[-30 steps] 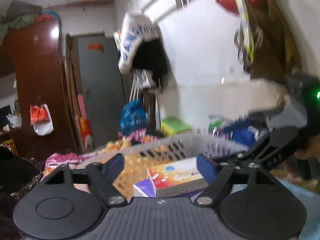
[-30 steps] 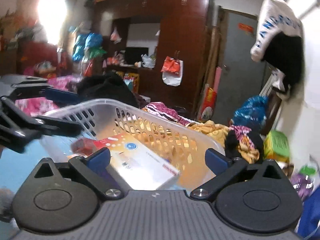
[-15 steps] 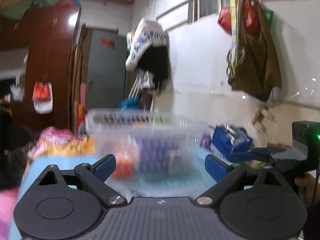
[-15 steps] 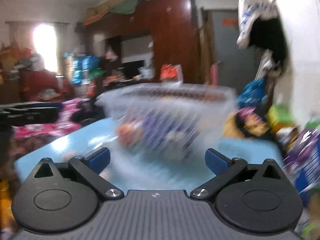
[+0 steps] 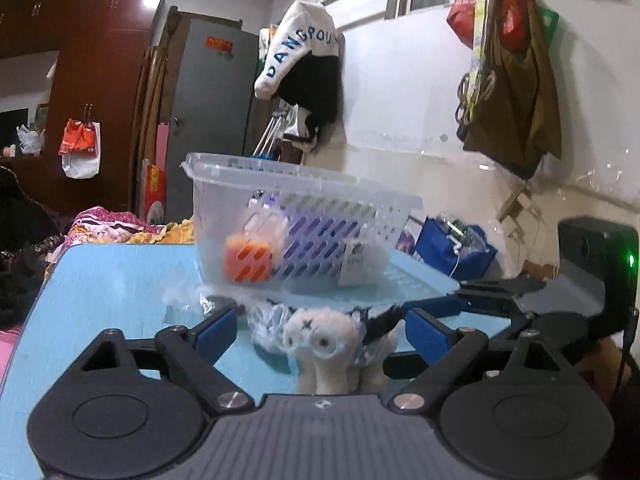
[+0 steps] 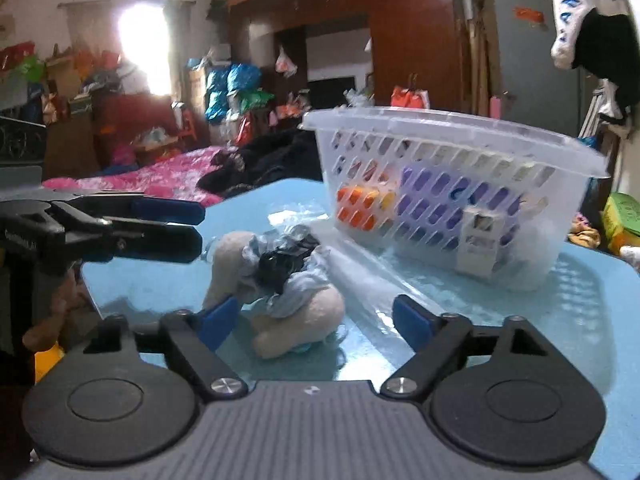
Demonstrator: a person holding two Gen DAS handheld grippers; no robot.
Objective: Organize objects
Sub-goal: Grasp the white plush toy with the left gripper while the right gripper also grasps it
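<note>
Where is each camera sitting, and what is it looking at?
Left wrist: on the left gripper, looking along its blue-tipped fingers at the white plush toy and clear plastic basket on the blue table; its jaws are closing.
Right wrist: on the right gripper, facing the same toy and basket; jaws closing.
Shared: toy, basket, table, and each view shows the other gripper.
</note>
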